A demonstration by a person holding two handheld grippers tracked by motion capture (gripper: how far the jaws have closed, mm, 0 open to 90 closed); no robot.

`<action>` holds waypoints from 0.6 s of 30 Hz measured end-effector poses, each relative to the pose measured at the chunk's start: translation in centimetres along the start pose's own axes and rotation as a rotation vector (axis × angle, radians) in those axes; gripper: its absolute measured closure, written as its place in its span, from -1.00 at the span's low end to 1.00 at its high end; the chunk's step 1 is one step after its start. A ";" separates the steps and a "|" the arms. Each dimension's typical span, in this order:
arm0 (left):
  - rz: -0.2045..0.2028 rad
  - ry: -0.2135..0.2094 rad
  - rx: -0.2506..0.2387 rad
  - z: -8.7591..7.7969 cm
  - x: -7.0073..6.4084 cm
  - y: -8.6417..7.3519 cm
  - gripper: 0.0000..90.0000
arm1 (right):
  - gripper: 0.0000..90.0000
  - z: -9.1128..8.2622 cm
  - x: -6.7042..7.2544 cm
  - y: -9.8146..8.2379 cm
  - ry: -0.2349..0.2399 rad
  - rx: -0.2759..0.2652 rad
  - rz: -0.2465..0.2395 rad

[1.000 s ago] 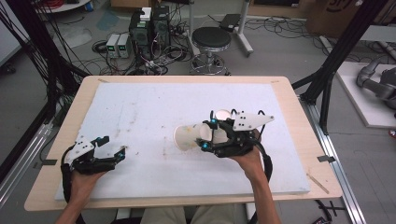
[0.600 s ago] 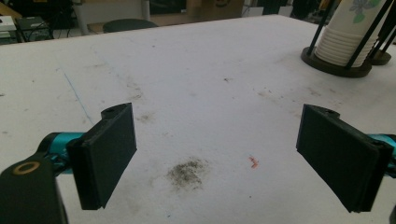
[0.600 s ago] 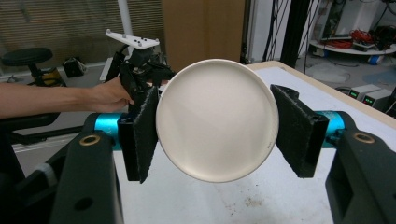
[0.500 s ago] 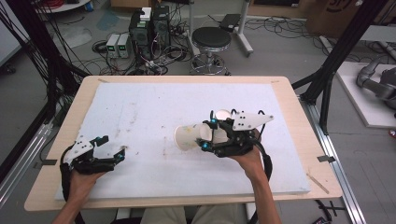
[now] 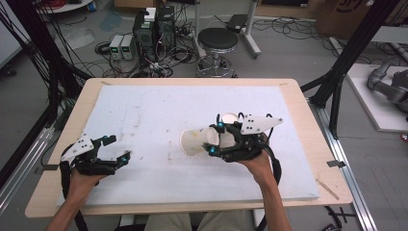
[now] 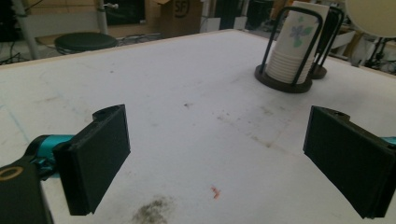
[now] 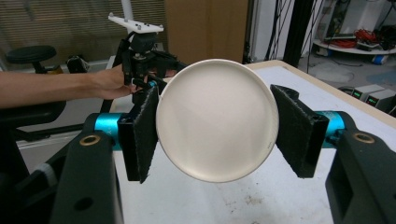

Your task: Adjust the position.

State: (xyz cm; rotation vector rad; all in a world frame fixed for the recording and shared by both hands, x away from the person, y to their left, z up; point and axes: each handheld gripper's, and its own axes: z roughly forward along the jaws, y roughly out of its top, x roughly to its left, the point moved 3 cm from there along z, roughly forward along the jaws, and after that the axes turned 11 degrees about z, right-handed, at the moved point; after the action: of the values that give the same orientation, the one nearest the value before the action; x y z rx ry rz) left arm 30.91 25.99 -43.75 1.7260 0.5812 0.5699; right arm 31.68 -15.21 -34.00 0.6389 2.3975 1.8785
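Your right gripper [image 5: 214, 139] clenches a paper cup [image 5: 197, 141] sideways above the bench [image 5: 144, 110] centre — mouth toward nine o'clock. Your left gripper [image 5: 118, 150] rests released at eight o'clock.

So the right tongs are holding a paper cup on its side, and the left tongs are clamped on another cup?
Not quite. The left tongs are open and empty, as the left gripper view shows. The right tongs do hold a paper cup on its side.

"SF" on cardboard box [image 6: 180, 10]
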 end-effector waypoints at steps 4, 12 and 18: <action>0.018 -0.043 -0.017 0.2 0.0 1.2 -0.84 | -0.17 0.2 0.0 0.0 0.008 0.008 -0.002; 0.035 -0.089 -0.032 0.5 0.3 2.8 -0.84 | -0.17 0.7 0.0 0.0 0.030 0.015 -0.005; 0.052 -0.161 -0.056 1.1 -0.3 3.7 -0.84 | -0.17 1.1 0.0 0.1 0.049 0.017 -0.006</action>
State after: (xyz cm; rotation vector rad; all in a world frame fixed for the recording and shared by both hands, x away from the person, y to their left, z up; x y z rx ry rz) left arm 31.74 24.25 -40.37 1.7197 0.4045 0.4739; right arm 31.99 -14.22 -34.22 0.5930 2.4449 1.8956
